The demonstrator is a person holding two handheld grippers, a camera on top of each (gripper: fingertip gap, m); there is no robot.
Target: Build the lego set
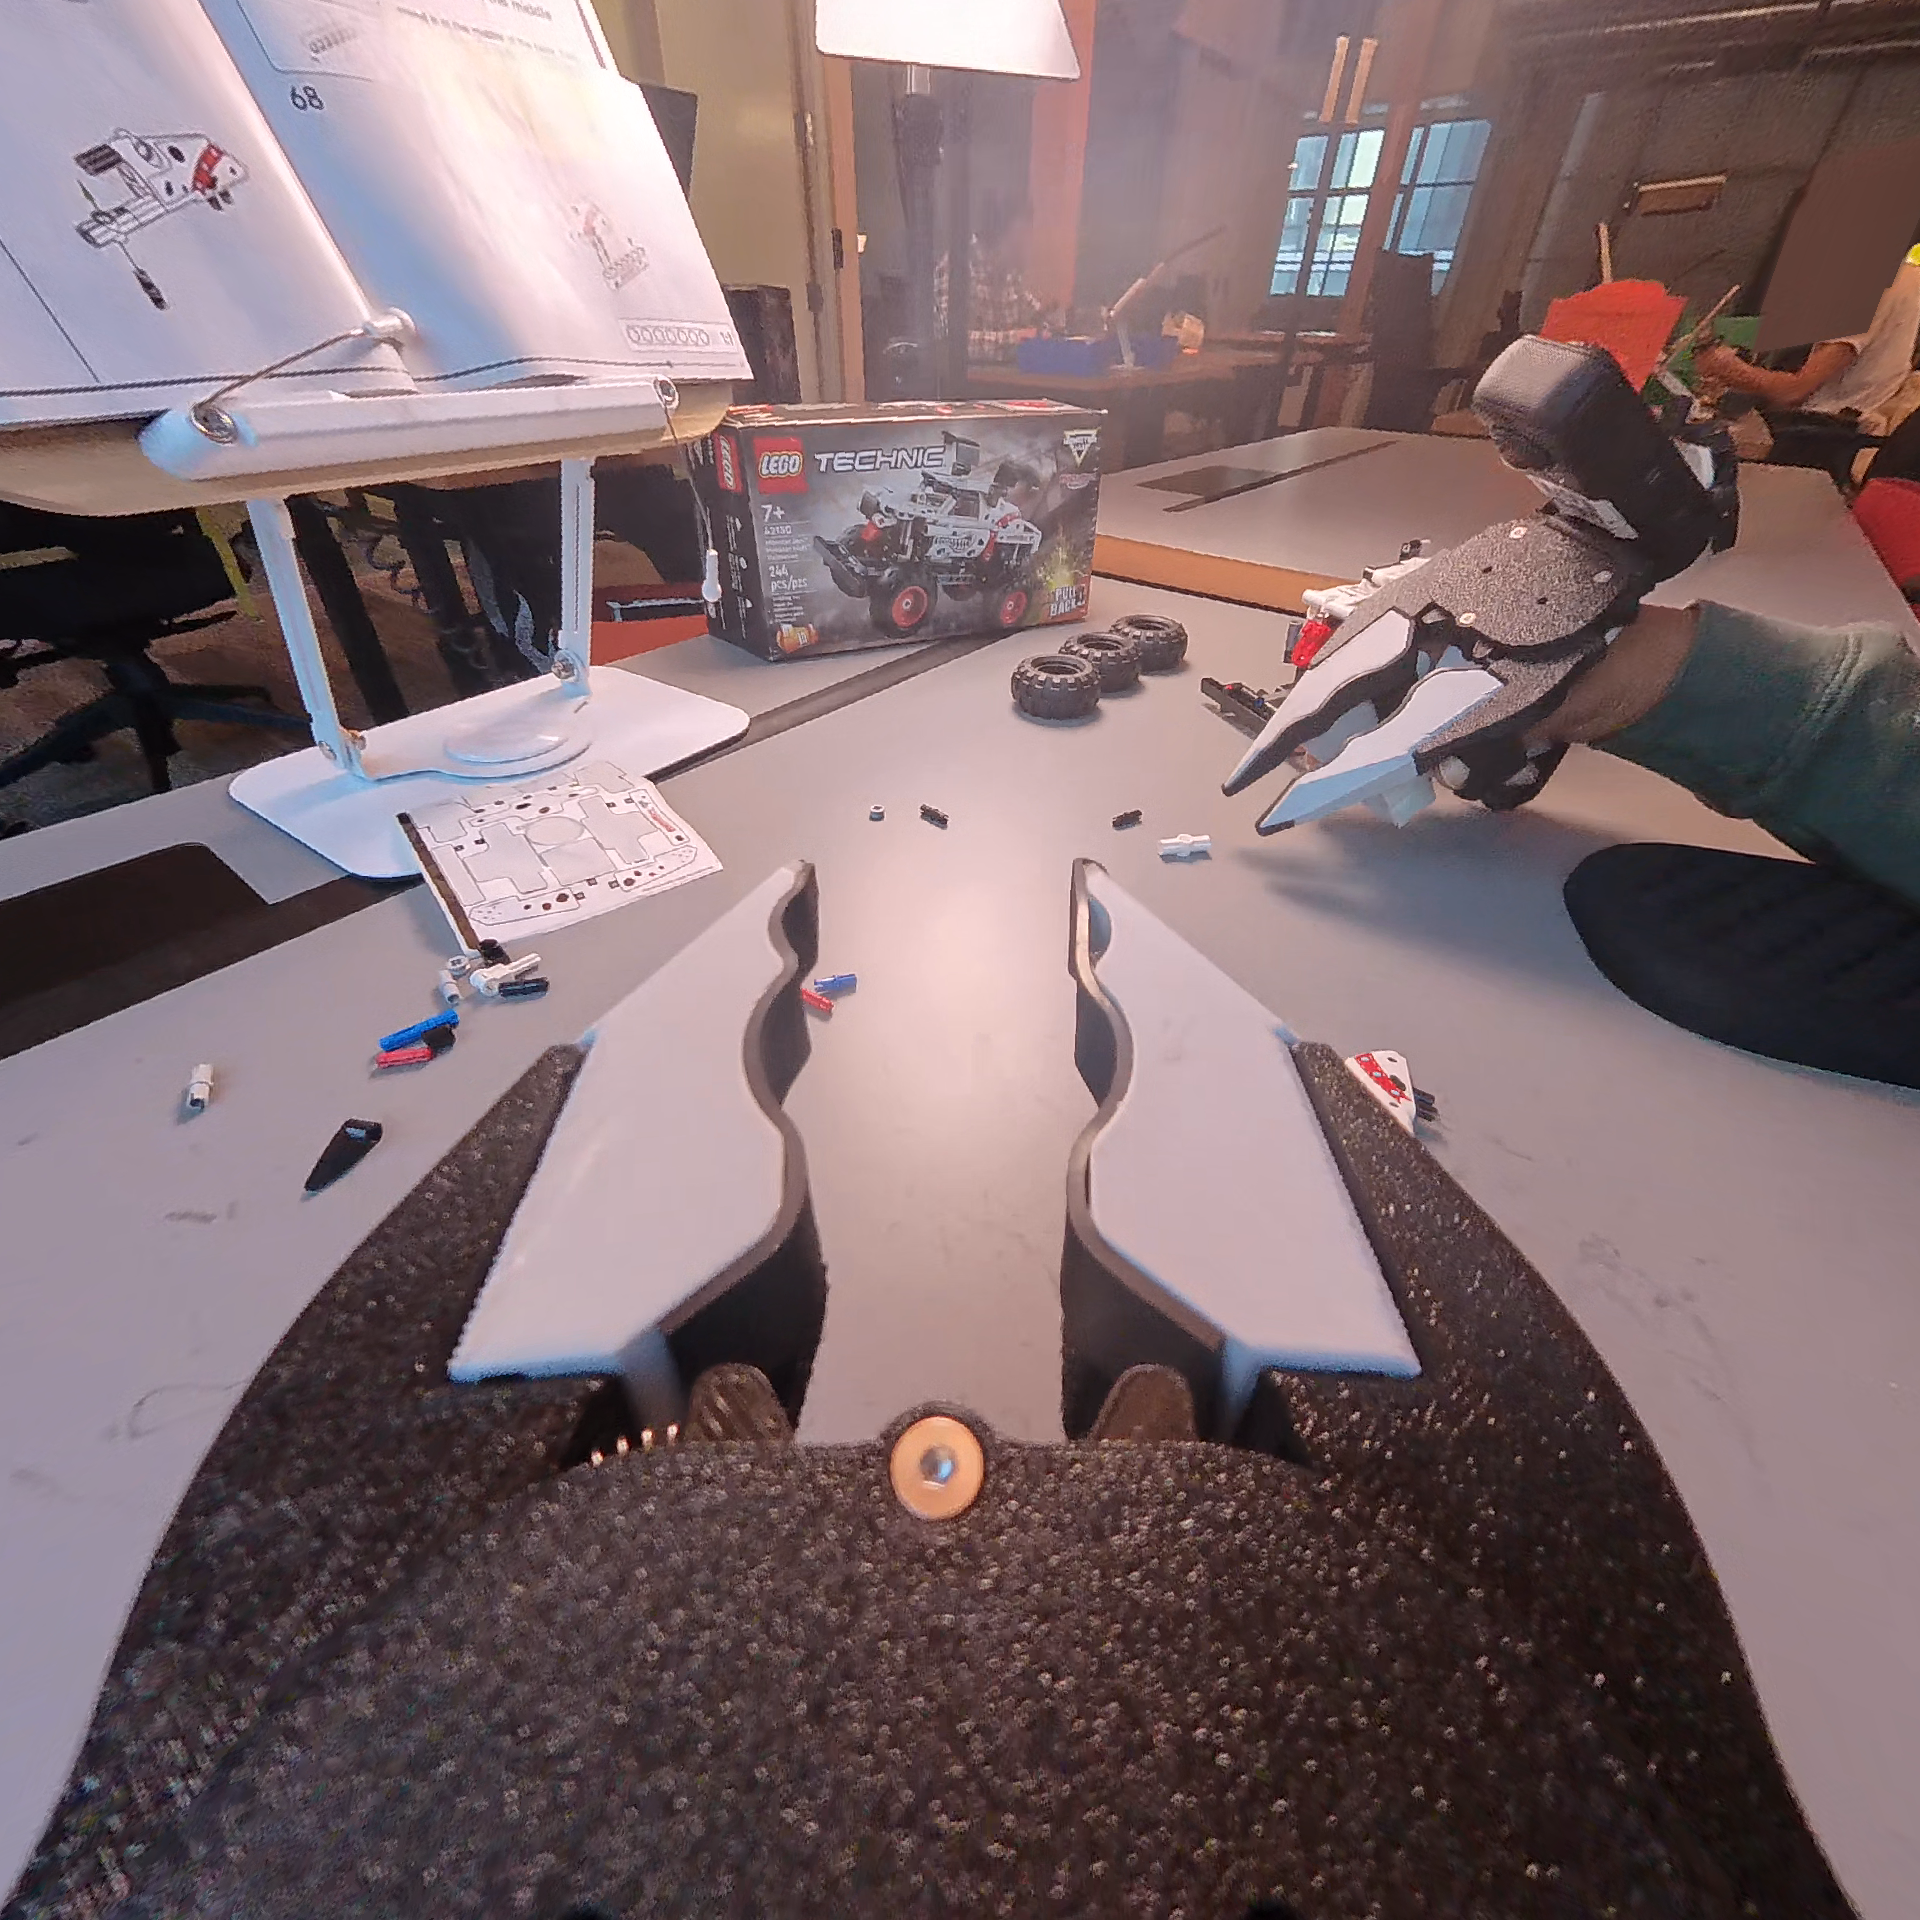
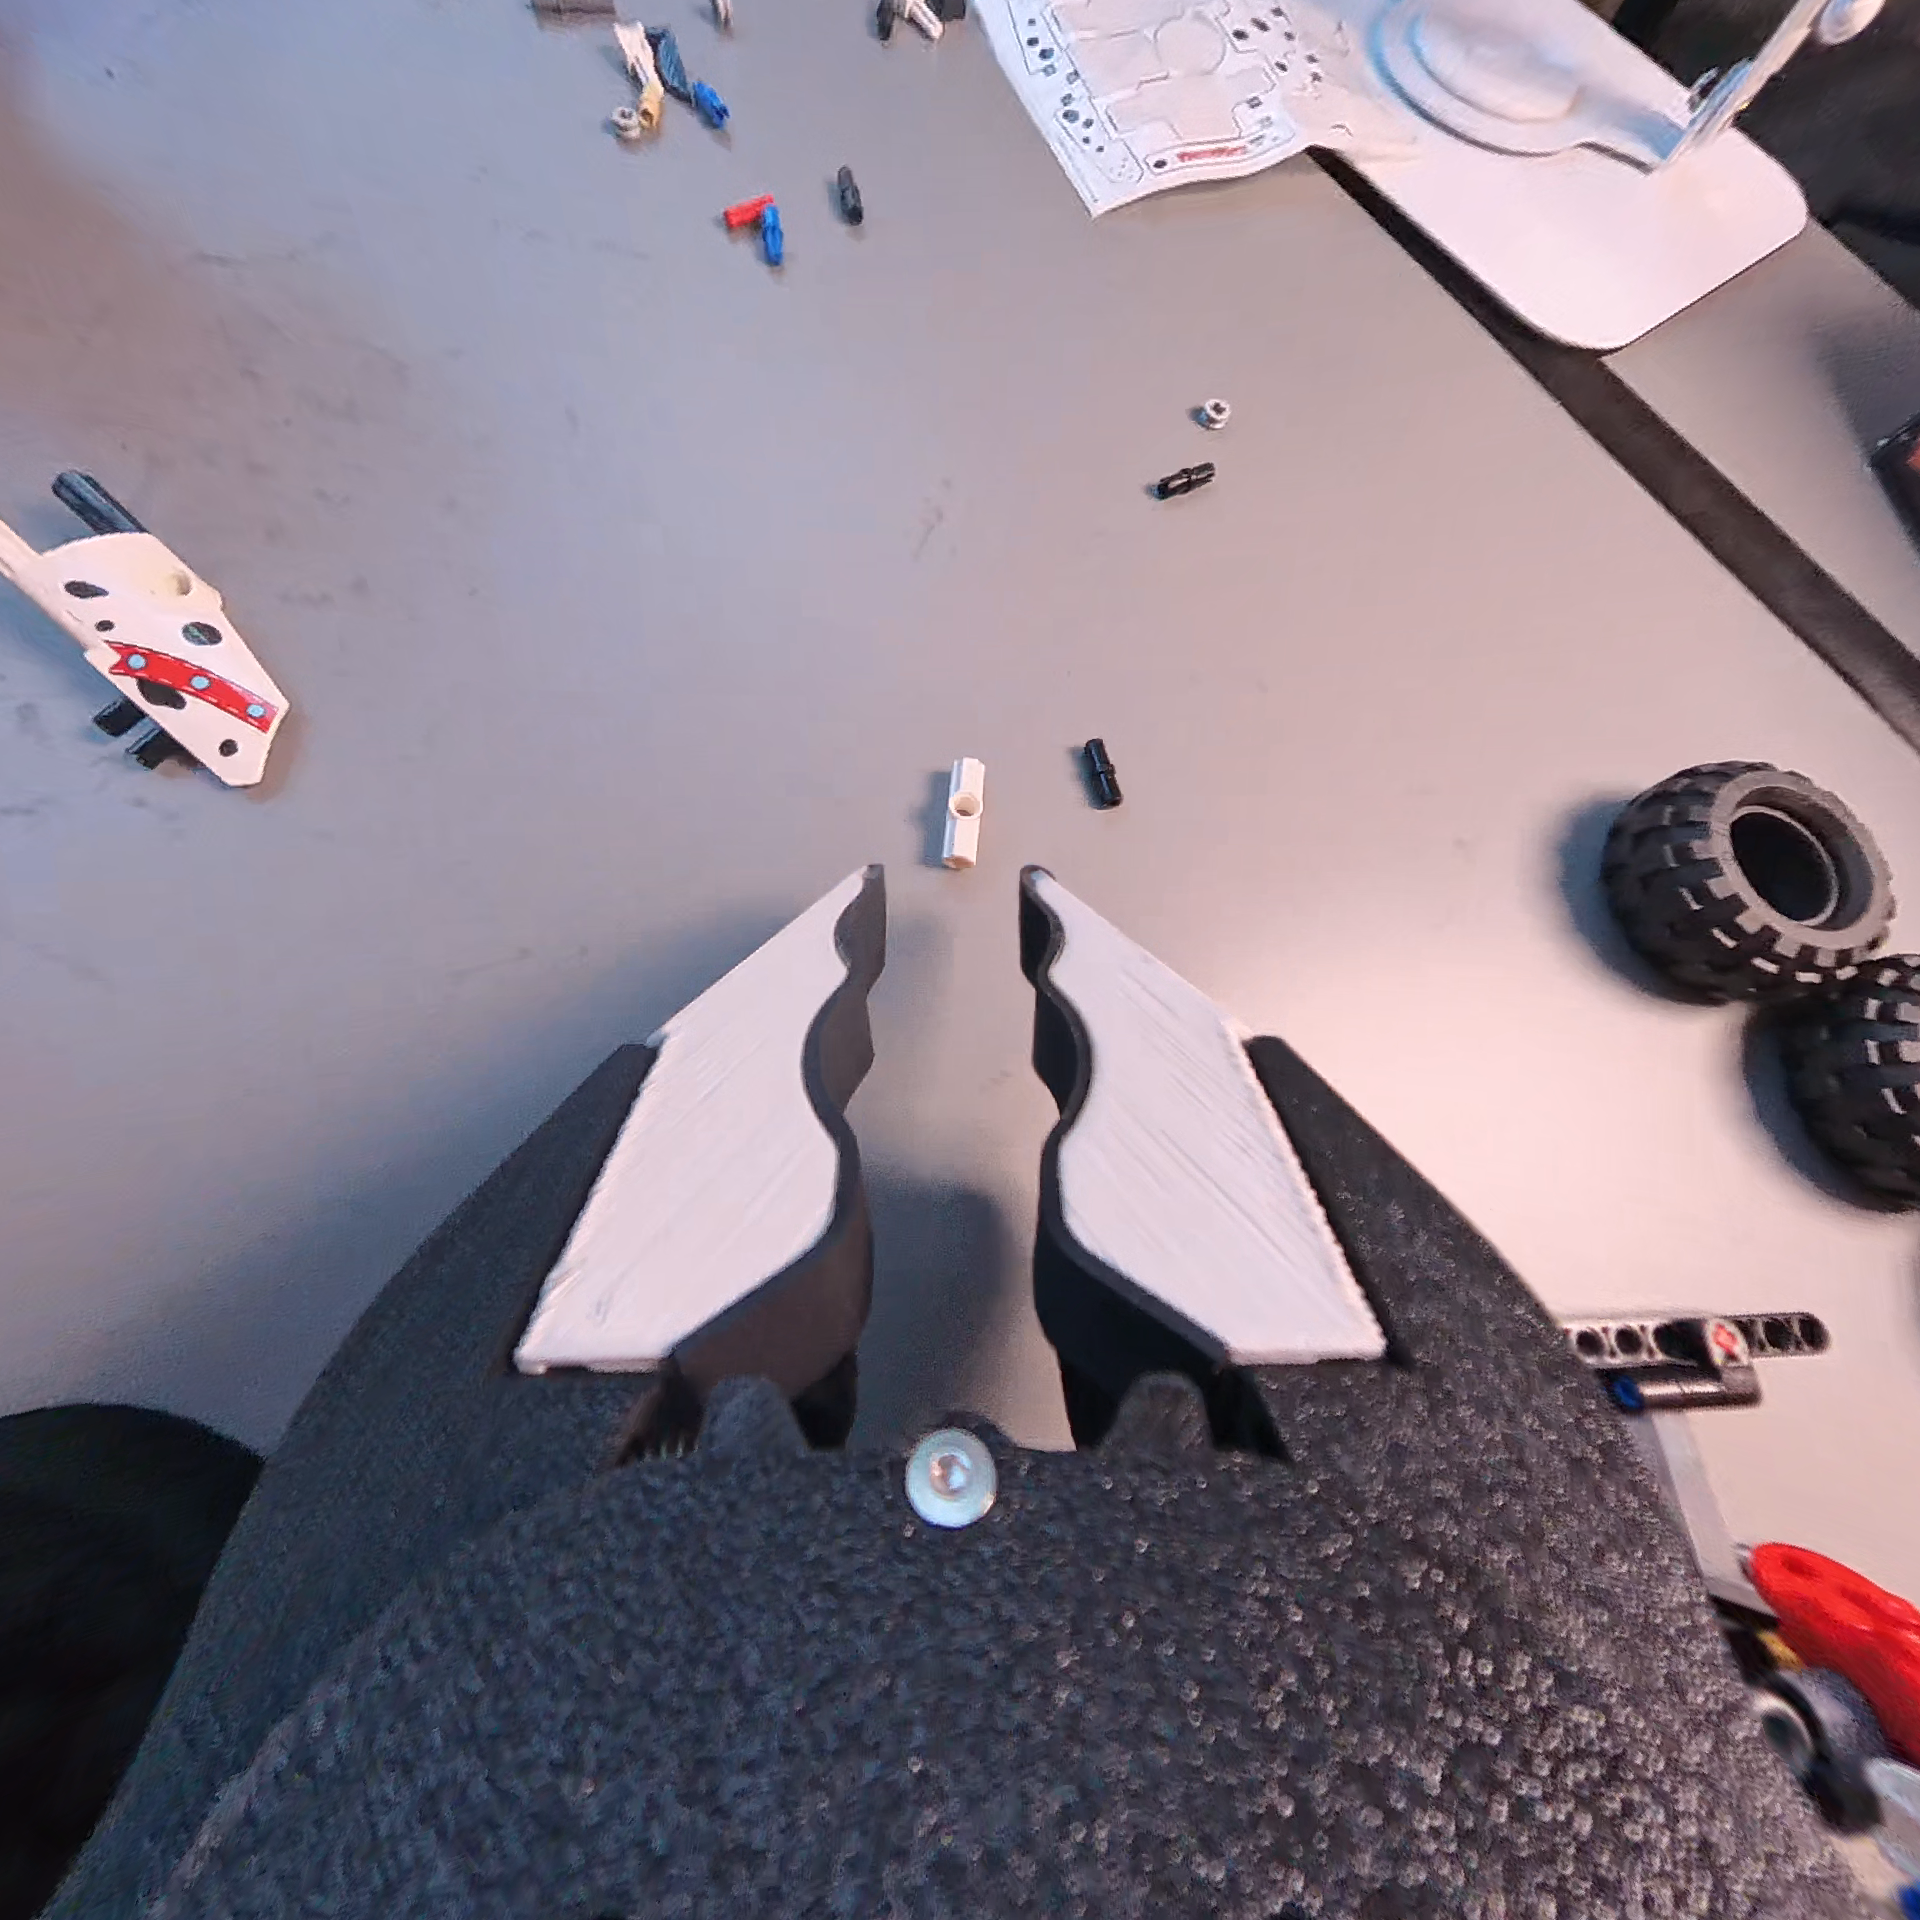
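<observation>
My left gripper [image 1: 940, 873] is open and empty above the grey table [image 1: 935, 1143]. My right gripper [image 2: 953, 878] is open and empty, its tips just short of a small white connector [image 2: 958, 811]; it also shows in the left wrist view [image 1: 1247, 805], with the connector [image 1: 1184, 845] in front of it. A black pin [image 2: 1101, 772] lies right of the connector. A white spotted panel with a red stripe [image 2: 156, 655] lies at the left. Three black tyres [image 1: 1101, 665] and the part-built chassis [image 2: 1704, 1361] sit by the right gripper. Small red and blue pins [image 1: 826, 989] lie near my left fingers.
The set's box [image 1: 899, 525] stands at the back. An instruction booklet [image 1: 312, 187] rests on a white stand [image 1: 488, 748], with a sticker sheet [image 1: 556, 847] beside its base. Loose small parts [image 1: 457, 1003] lie at the left. A person's sleeve [image 1: 1787, 727] holds the right gripper. About 25 cm separates my left fingertips from my right. My left tips are about 25 cm from the black pin [image 2: 1101, 772], my right tips only 5 cm. It is also in sight in the left wrist view [image 1: 1125, 817].
</observation>
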